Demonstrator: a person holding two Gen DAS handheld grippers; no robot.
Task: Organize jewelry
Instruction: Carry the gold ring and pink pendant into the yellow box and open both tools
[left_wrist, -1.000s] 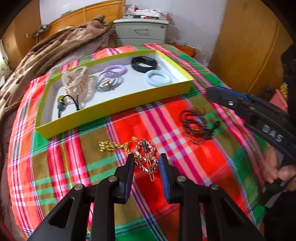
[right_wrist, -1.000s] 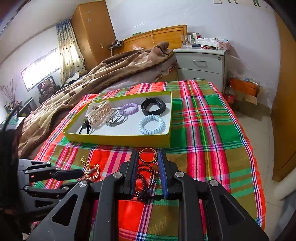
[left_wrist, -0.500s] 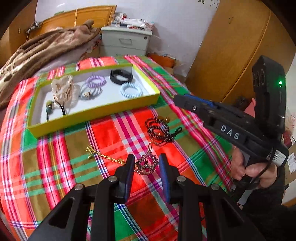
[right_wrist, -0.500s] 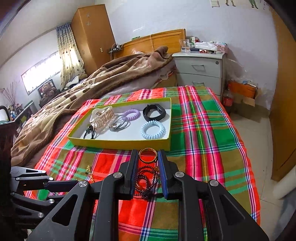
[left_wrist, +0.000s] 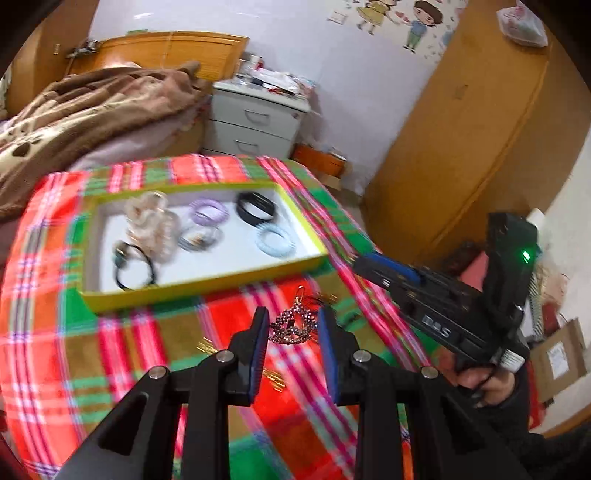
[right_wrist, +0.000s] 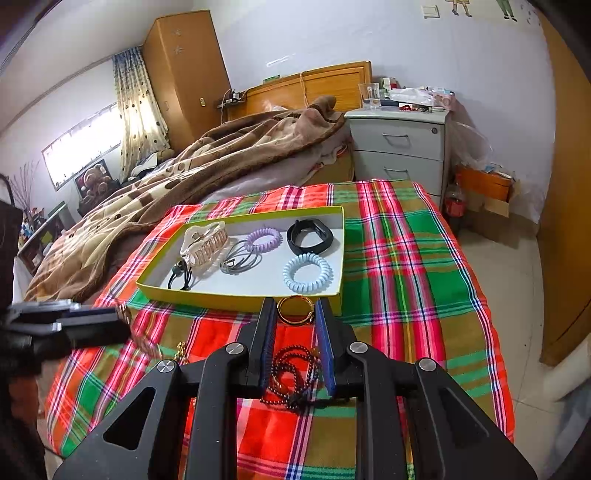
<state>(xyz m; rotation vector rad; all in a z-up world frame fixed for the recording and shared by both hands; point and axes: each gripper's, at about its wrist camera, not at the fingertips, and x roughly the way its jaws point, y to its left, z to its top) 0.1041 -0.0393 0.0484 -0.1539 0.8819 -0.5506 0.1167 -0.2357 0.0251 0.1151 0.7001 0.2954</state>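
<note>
Risk: left tool (left_wrist: 292, 334) clenched on crown clip (left_wrist: 291, 326) at frame centre, its chain (left_wrist: 207, 347) could snag short of the box (left_wrist: 207, 282); right tool (right_wrist: 295, 325) released over beads (right_wrist: 295, 373).

Left hand-held gripper (left_wrist: 291, 328) clamped, raised

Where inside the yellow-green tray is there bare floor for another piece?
In the yellow-green cardboard tray, bare white floor lies along the front wall, between the black hair tie and the pale blue spiral hair tie. The far-left half is crowded around the cream claw clip.
</note>
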